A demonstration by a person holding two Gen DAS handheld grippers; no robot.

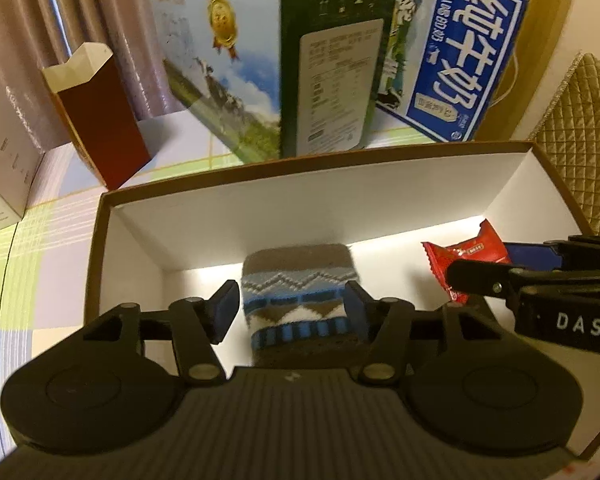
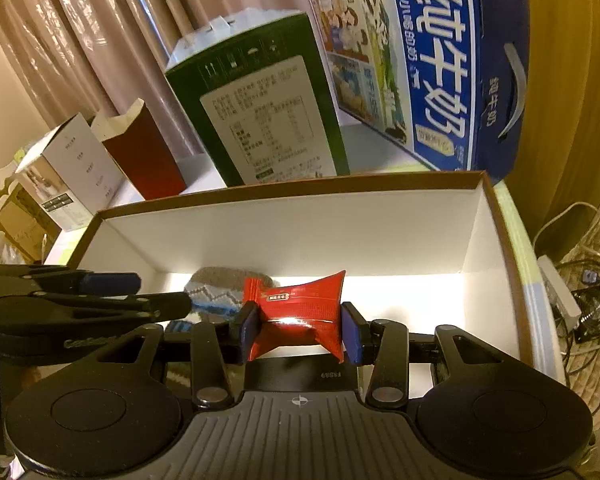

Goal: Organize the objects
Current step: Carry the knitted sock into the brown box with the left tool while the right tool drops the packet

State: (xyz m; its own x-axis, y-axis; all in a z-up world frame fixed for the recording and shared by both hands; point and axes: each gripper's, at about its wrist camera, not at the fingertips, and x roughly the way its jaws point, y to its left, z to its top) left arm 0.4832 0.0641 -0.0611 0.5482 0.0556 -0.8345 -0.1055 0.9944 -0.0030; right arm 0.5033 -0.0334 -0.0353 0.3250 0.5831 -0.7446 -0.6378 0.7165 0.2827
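Right tongs (image 2: 298, 330) clamp red packet (image 2: 300, 316) | left tongs (image 1: 290, 312) spread around sock (image 1: 298, 296) | inside box (image 1: 300, 200)

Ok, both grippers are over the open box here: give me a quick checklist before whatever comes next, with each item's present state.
1. Right gripper shut on the red packet: ok.
2. Packet over the white-lined box: ok.
3. Left gripper around the patterned sock: ok.
4. Left gripper's hold on the sock: cannot tell, a gap shows at one pad.
5. Sock resting on the box floor: cannot tell.
6. Free floor to the packet's right: ok.
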